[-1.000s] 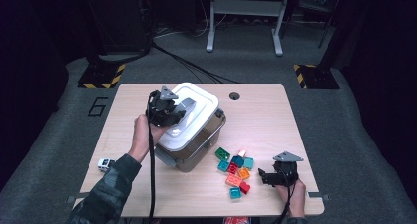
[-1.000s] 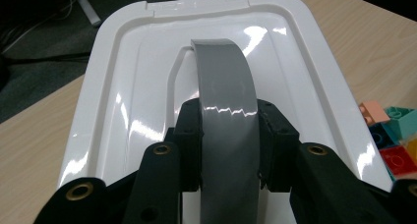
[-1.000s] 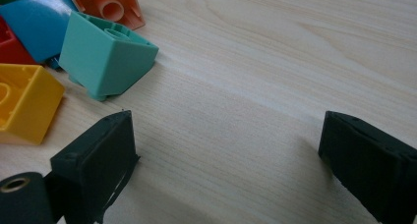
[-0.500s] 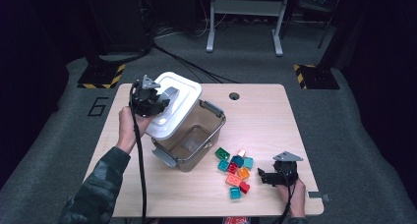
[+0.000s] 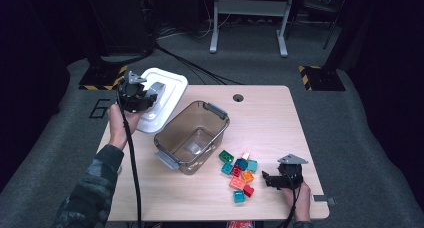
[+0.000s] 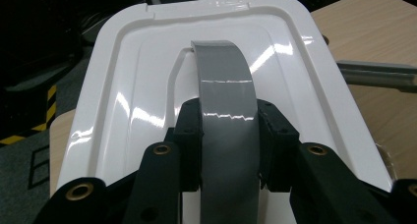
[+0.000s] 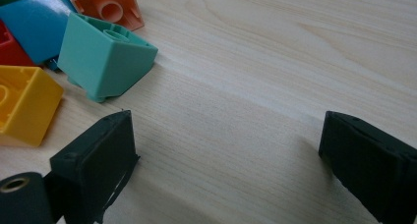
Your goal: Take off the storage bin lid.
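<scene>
Here, line by line:

Left gripper [image 5: 152, 92]: its jaws are clamped on the grey arched handle [image 6: 227, 94] of the glossy white rectangular plastic lid [image 5: 167, 100]. Gripping the handle at its middle likely keeps the lid from swinging.

Lid: it hangs at about 10 o'clock from the table's centre, over the far-left corner of the pale wooden table [image 5: 270, 118] and partly past its edge. It is tilted and clear of the bin, presumably so the mouth is free for loading.

Bin: the clear brownish plastic storage bin with grey clasps [image 5: 192, 136] stands open and empty, left of the table's centre and set at an angle.

Blocks: a loose cluster of small coloured plastic building blocks [image 5: 239, 170] lies at about 4 o'clock from the bin, just beside it, an easy reach for the right hand.

Right gripper [image 5: 267, 179]: it sits low at about 3 o'clock from the blocks. Its jaws are spread wide with only bare wood between them and nothing held, and it seems poised for a first pick. The teal block [image 7: 105, 52] is nearest.
</scene>
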